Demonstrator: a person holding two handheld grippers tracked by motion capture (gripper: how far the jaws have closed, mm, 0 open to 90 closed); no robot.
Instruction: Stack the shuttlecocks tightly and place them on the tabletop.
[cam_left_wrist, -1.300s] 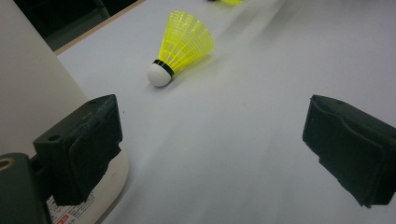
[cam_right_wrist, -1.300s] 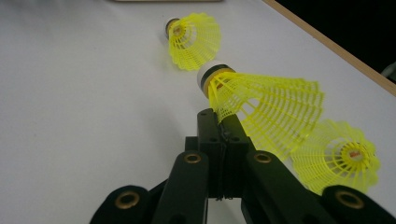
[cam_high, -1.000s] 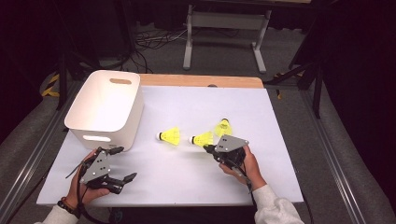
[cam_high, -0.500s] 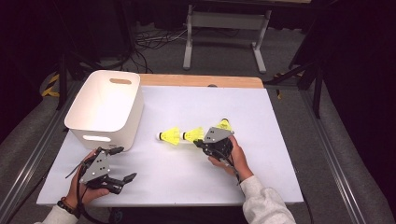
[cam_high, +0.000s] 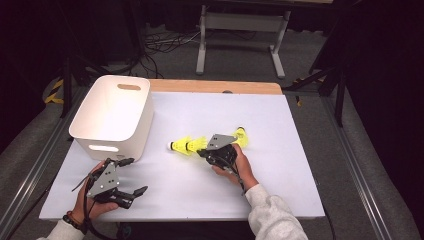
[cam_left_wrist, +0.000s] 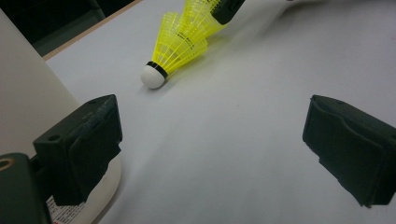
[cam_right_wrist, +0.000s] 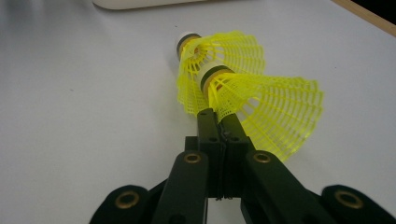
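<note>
Two yellow shuttlecocks lie nested on the white table. The front shuttlecock (cam_high: 179, 145) (cam_right_wrist: 205, 56) (cam_left_wrist: 173, 44) has a white cork pointing left. The cork of the second shuttlecock (cam_high: 198, 144) (cam_right_wrist: 275, 112) sits inside the first one's skirt. My right gripper (cam_high: 206, 150) (cam_right_wrist: 217, 119) is shut on the second one's skirt edge. A third yellow shuttlecock (cam_high: 241, 135) lies just behind the right hand. My left gripper (cam_high: 134, 175) (cam_left_wrist: 212, 140) rests open near the front left, nothing between its jaws, looking toward the shuttlecocks.
A white plastic bin (cam_high: 112, 117) (cam_left_wrist: 23, 98) stands at the left of the table (cam_high: 280, 165), close beside my left gripper. A wooden strip (cam_high: 215, 86) runs along the table's far edge. Cables and a metal stand lie on the floor beyond.
My right gripper has carried its shuttlecock leftward and pushed its cork into the skirt of the one lying on the table. The left gripper has stayed put.
</note>
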